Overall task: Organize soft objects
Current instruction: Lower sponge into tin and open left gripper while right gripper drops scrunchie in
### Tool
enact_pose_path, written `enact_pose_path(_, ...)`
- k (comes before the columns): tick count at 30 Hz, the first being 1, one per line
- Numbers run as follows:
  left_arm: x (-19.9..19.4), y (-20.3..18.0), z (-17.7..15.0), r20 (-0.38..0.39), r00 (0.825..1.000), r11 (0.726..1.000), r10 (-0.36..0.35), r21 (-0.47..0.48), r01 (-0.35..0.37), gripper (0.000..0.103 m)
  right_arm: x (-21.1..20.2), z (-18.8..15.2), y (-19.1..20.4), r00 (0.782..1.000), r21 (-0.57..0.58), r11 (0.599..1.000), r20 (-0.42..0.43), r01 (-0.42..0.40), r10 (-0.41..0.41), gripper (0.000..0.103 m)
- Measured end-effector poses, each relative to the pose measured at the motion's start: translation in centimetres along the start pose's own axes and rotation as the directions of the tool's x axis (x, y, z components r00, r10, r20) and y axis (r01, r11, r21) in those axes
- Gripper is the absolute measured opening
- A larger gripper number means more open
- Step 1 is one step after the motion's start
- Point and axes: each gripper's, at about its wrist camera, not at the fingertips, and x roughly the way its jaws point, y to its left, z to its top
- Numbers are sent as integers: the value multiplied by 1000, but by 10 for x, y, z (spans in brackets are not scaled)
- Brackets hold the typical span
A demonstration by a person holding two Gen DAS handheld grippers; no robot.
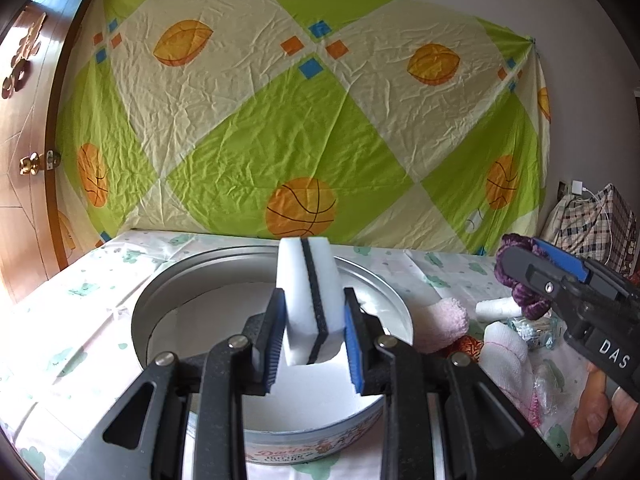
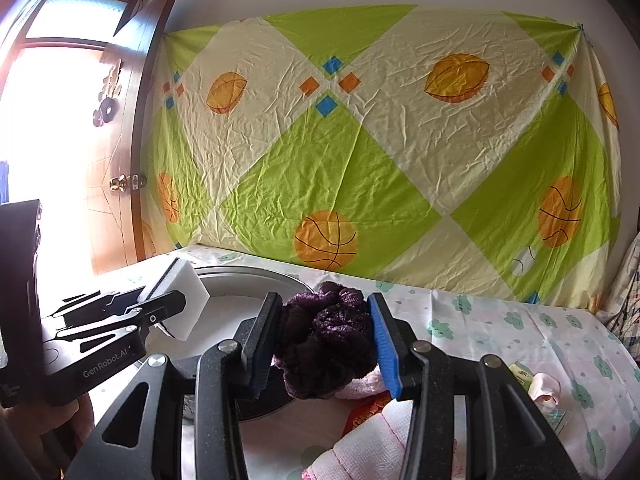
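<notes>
The left gripper clenches a white sponge with a dark middle layer, holding it on edge directly above the round tin, seemingly so it can drop straight inside. The right gripper grips a purple yarn bundle just beside the tin's rim, above a pink cloth and a white towel, probably waiting its turn at the tin.
</notes>
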Motion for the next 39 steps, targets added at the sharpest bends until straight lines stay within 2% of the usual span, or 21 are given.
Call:
enact_pose_path(19, 13, 16, 11, -4, 999, 999, 44, 18, -44, 26, 22, 20, 23, 1000, -33, 999, 13, -26, 26, 46)
enact_pose_path(26, 27, 27, 12, -44, 998, 999, 53, 15, -53, 26, 38, 28, 32, 999, -48, 998, -4, -40, 40, 47)
enact_pose_path(39, 63, 45, 25, -147, 987, 997, 71, 48, -65, 26, 97, 46, 40, 995, -44, 998, -82, -52, 48, 47)
